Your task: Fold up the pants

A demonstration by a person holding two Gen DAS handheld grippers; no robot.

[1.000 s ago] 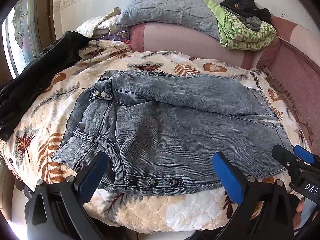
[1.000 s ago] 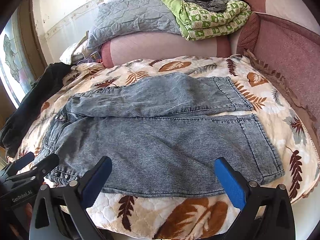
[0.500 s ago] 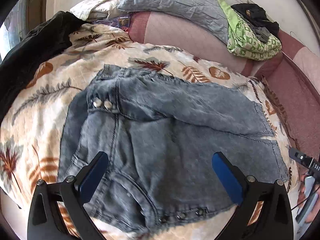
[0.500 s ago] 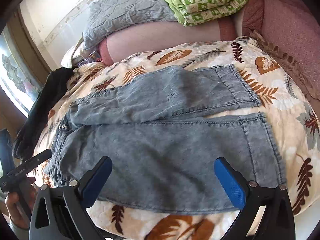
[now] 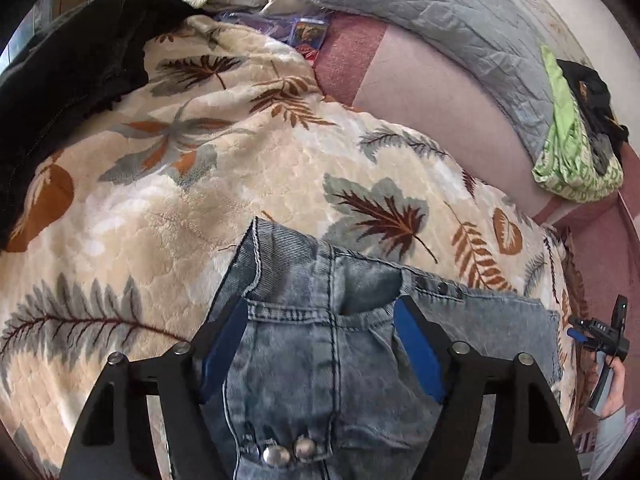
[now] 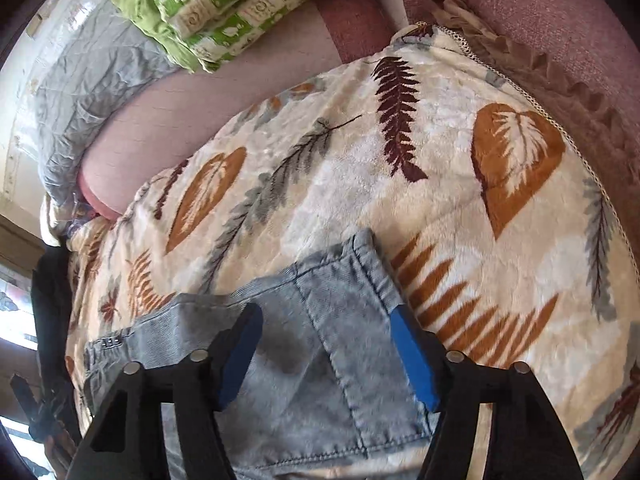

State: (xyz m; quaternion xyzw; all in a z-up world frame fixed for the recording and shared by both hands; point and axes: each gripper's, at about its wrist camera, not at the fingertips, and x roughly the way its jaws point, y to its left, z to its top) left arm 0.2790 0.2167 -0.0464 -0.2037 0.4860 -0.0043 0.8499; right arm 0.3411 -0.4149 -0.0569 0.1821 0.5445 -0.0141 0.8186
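**Both grippers closing in on the far edge of the jeans**

The pants [image 5: 328,364] are grey-blue washed denim, lying on a leaf-patterned blanket [image 5: 168,184] spread over the bed. In the left wrist view the waistband end fills the lower centre of the frame, with a belt loop, a pocket opening and two metal buttons near the bottom edge. In the right wrist view the hem end of a leg [image 6: 344,320] sits at lower centre, its stitched cuff corner pointing toward the middle of the frame.

The left gripper [image 5: 320,354] straddles the waistband, its blue-padded jaws fairly wide and closing, with denim between them; the pads do not yet press on the cloth as far as the view shows. The right gripper [image 6: 326,354] is in the same condition over the cuff: jaws closing, fabric between them, no firm pinch visible.

As to progress, the fold itself looks barely begun. The two legs appear to lie side by side rather than stacked (the overlap is hard to judge this close). What seems left: gripping both ends, carrying one leg over the other, then folding lengthwise.

Farther out, a dark jacket [image 5: 68,80] lies at upper left, a grey quilted pillow [image 5: 440,20] at the top, and a green patterned cloth [image 6: 228,8] beyond.
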